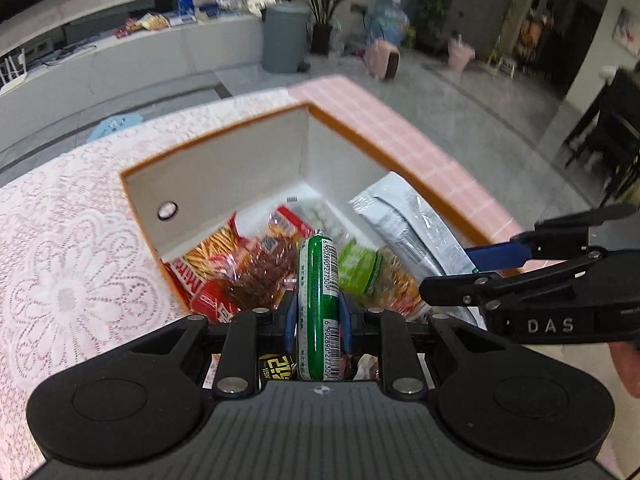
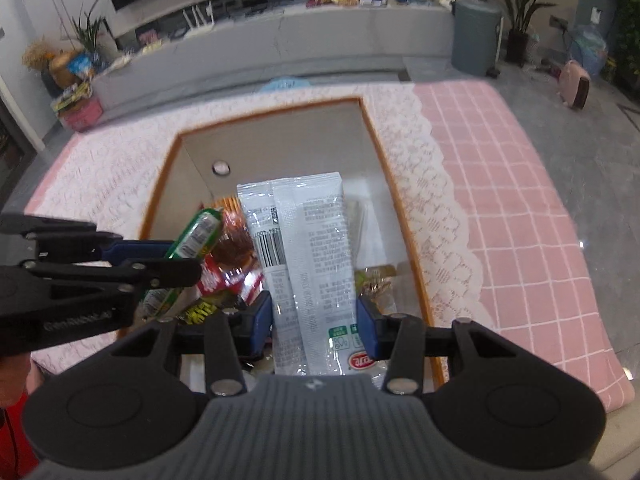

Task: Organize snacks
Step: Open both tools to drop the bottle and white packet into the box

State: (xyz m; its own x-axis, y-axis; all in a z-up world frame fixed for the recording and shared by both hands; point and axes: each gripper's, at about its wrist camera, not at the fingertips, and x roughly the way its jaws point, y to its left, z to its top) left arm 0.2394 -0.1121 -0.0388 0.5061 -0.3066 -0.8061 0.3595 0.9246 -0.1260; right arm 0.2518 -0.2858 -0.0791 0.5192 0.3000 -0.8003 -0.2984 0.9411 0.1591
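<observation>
**Two snacks hovering over a half-filled box**

Left wrist view: you are pinching a green sausage stick (image 1: 319,304) in your left claw (image 1: 319,312), its blue pads pressed against both sides, and holding it above the orange-rimmed box (image 1: 224,168) sitting on the lace-covered counter (image 1: 68,264). Several packets, among them a red pretzel-stick bag (image 1: 208,256), are already lying in the near end, while the far end is showing bare white floor. Your right claw (image 1: 452,272) is reaching in from the side.

Right wrist view: you are gripping a grey-white pouch (image 2: 308,264) in your right claw (image 2: 314,328), over the same box (image 2: 264,114). Judging by this, sorting is well along, with both held snacks waiting to go in; no other loose snacks are showing on the counter.
</observation>
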